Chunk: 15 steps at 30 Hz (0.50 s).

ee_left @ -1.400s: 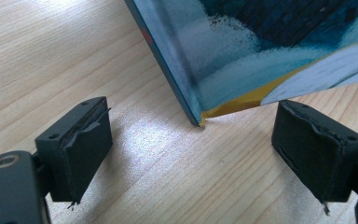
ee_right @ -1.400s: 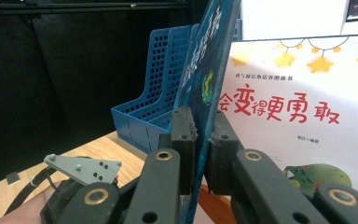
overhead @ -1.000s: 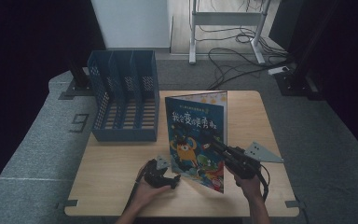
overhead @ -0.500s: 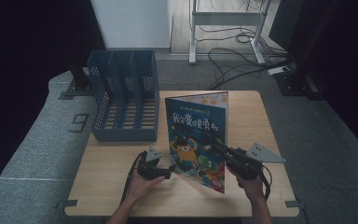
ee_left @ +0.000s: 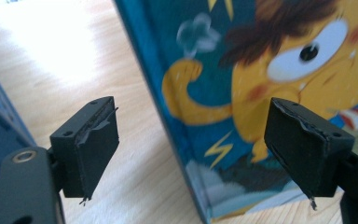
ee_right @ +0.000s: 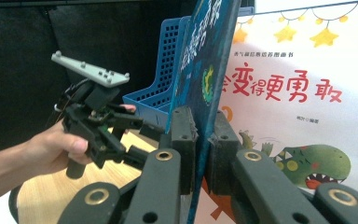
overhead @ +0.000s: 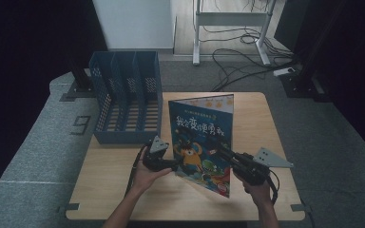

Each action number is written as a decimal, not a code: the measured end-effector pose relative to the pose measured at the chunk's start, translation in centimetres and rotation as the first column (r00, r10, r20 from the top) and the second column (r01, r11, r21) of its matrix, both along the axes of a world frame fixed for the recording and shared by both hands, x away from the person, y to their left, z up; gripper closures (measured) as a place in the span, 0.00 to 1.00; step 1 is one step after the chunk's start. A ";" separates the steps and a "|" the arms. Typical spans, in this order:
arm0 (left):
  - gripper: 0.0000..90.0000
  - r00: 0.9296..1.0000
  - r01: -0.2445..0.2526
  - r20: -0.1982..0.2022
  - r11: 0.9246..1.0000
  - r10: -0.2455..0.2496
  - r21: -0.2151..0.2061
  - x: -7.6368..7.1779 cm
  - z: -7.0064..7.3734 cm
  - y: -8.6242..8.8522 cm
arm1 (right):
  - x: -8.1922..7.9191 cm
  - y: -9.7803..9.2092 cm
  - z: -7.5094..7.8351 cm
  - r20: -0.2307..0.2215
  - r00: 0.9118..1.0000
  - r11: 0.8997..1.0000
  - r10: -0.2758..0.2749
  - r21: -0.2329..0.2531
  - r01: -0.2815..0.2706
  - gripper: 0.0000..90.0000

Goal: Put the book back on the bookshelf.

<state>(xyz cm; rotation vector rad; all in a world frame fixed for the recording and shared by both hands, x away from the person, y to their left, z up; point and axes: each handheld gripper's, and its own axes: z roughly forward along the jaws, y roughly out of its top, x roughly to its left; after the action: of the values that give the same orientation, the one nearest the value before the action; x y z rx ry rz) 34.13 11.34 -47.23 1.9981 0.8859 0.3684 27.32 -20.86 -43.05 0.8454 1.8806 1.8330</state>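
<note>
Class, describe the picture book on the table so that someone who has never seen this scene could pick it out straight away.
Start at the wooden table, where a blue file rack stands at the back left. Just right of the rack, the picture book stands upright, clamped along one edge by the right gripper. It is the one colourful thing there: a teal cover with a yellow cartoon creature and red Chinese characters.

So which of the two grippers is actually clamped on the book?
The right gripper: its jaws are shut on the book's edge, holding it upright. The left gripper has its jaws wide open around the book's lower corner, not pinching it.
</note>
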 end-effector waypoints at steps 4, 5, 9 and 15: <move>0.19 1.000 0.017 0.009 1.000 -0.016 -0.022 0.5 0.8 -0.3 | -0.2 -0.1 0.0 0.005 1.000 1.000 0.010 -0.017 -0.010 0.92; 0.19 1.000 0.023 0.009 0.999 -0.023 -0.033 0.6 1.0 -0.4 | -0.2 -0.1 0.0 0.004 1.000 1.000 0.010 -0.020 -0.010 0.92; 0.18 0.999 0.046 0.019 0.998 -0.045 -0.049 0.9 1.6 -0.6 | -0.2 -0.3 -0.1 -0.003 1.000 1.000 0.013 -0.028 -0.013 0.91; 0.18 0.997 0.063 0.041 0.996 -0.061 -0.056 1.0 2.3 -0.9 | -0.2 -0.6 -0.3 -0.009 1.000 0.999 0.013 -0.037 -0.014 0.90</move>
<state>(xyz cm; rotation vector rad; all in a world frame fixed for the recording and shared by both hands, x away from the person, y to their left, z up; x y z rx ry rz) 35.11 10.41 -44.97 1.9540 0.7995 0.3420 27.12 -21.48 -43.31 0.8320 1.9242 1.7999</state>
